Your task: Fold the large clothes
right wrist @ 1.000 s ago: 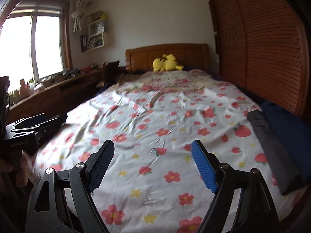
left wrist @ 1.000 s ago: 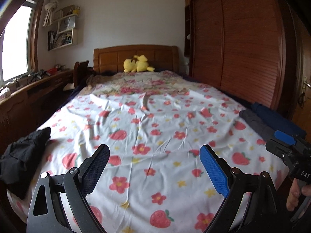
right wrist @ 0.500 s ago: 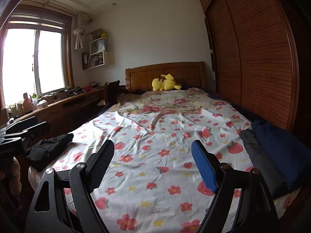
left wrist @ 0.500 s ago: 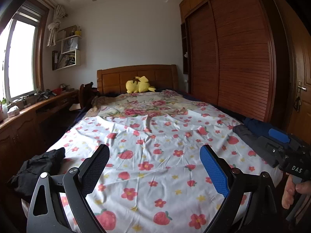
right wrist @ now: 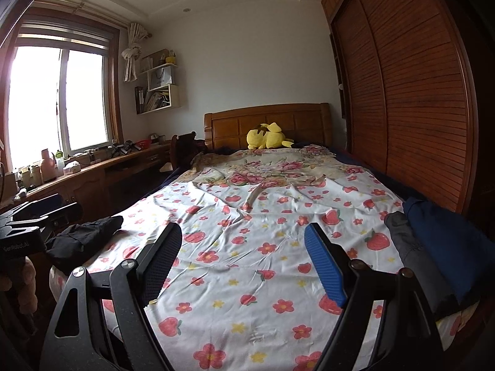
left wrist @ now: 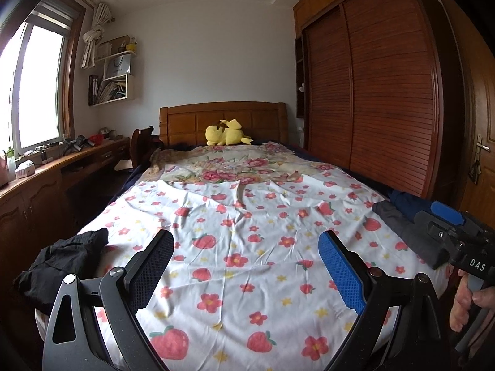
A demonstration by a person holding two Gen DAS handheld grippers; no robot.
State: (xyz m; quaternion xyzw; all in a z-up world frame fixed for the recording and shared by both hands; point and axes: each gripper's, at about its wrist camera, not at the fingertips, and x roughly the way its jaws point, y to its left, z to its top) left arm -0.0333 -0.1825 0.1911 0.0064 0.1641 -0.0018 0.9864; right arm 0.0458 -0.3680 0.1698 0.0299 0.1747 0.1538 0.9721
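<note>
1. The left gripper [left wrist: 246,270] hangs above the near end of the bed [left wrist: 247,247] with its jaws spread wide and nothing between them; only the strawberry-and-flower sheet [left wrist: 235,225] shows through the gap.
2. The right gripper [right wrist: 243,262] is likewise wide open and empty, over the same sheet [right wrist: 253,247].
3. A crumpled black garment [left wrist: 62,262] lies on the bed's near left corner, partly over the edge; in the right wrist view it [right wrist: 83,239] sits just left of the black finger.
4. On the near right edge lie 2 folded pieces side by side: a grey one [right wrist: 405,247] and a dark blue one [right wrist: 445,241], touching each other.
5. A yellow plush toy [left wrist: 225,133] rests against the wooden headboard [left wrist: 222,117], well apart from both grippers.
6. A long wooden desk [right wrist: 102,167] with clutter runs under the window [right wrist: 58,99]; louvred wardrobe doors [left wrist: 371,99] stand along the right side.
7. In the left wrist view the right gripper's body covers part of the grey and blue pile, and a hand [left wrist: 467,303] is cut off at the frame edge.
8. What kind of garment each piece is cannot be told.
</note>
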